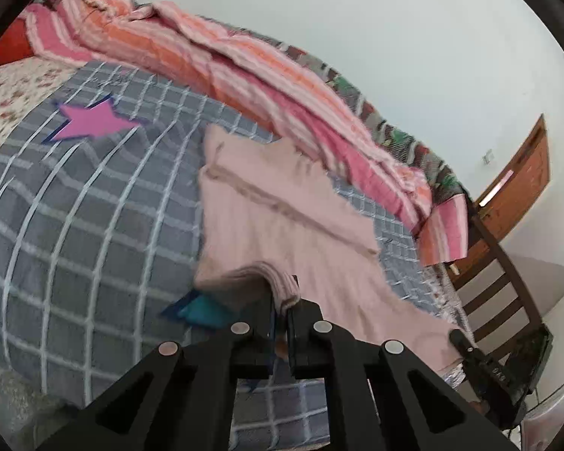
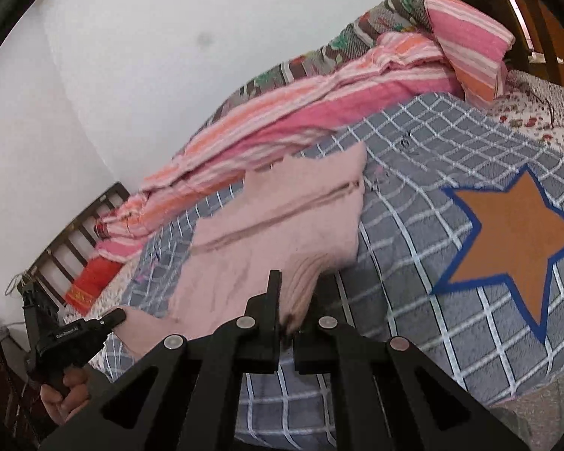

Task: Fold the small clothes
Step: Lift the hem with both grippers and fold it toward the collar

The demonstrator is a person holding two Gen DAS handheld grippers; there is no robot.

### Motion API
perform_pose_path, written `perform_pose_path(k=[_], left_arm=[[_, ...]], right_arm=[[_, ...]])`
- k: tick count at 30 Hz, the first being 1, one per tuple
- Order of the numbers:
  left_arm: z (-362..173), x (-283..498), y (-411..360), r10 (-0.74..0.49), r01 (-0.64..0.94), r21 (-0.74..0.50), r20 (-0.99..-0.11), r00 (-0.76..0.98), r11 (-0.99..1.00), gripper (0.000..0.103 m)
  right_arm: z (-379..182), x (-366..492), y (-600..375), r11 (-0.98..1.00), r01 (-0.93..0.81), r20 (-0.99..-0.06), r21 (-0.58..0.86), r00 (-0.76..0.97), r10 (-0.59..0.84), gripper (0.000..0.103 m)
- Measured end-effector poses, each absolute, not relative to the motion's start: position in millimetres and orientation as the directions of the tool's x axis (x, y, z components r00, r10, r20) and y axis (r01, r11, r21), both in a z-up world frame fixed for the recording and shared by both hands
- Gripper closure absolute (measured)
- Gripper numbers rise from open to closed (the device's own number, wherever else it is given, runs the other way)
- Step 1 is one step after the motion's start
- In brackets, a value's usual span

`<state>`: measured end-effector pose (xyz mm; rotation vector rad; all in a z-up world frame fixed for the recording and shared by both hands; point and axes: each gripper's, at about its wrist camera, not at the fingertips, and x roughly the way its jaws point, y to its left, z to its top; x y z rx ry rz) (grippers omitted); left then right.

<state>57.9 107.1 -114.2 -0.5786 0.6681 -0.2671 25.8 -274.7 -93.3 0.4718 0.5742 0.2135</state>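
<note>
A pale pink knit garment lies partly folded on a grey checked sheet; it also shows in the right wrist view. My left gripper is shut on a ribbed pink edge of the garment and lifts it a little. My right gripper is shut on another ribbed edge of the same garment. The right gripper's body shows at the garment's near right corner in the left wrist view. The left gripper's body shows at the lower left in the right wrist view.
A pink and orange striped blanket is bunched along the wall side of the bed. A pink star, a teal patch and an orange star mark the sheet. A wooden bed frame stands at the right.
</note>
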Motion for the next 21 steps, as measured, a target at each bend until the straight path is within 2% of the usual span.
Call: perform_pose_path(k=[4, 10, 15, 21], left_arm=[[-103, 67, 102, -0.419, 0.079, -0.580, -0.481, 0.770, 0.811, 0.098], [-110, 80, 114, -0.392, 0.030, -0.607, -0.474, 0.789, 0.794, 0.098], [-97, 114, 125, -0.370, 0.012, -0.629, -0.441, 0.818, 0.777, 0.098], [-90, 171, 129, -0.320, -0.038, -0.617, -0.458, 0.829, 0.786, 0.098]], right_arm=[[-87, 38, -271, 0.861, -0.072, -0.443, 0.504, 0.834, 0.329, 0.099], [-77, 59, -270, 0.856, -0.058, -0.430, 0.514, 0.846, 0.316, 0.099], [-68, 92, -270, 0.840, -0.027, -0.416, 0.543, 0.860, 0.296, 0.099], [-62, 150, -272, 0.847, 0.025, -0.429, 0.532, 0.870, 0.244, 0.099]])
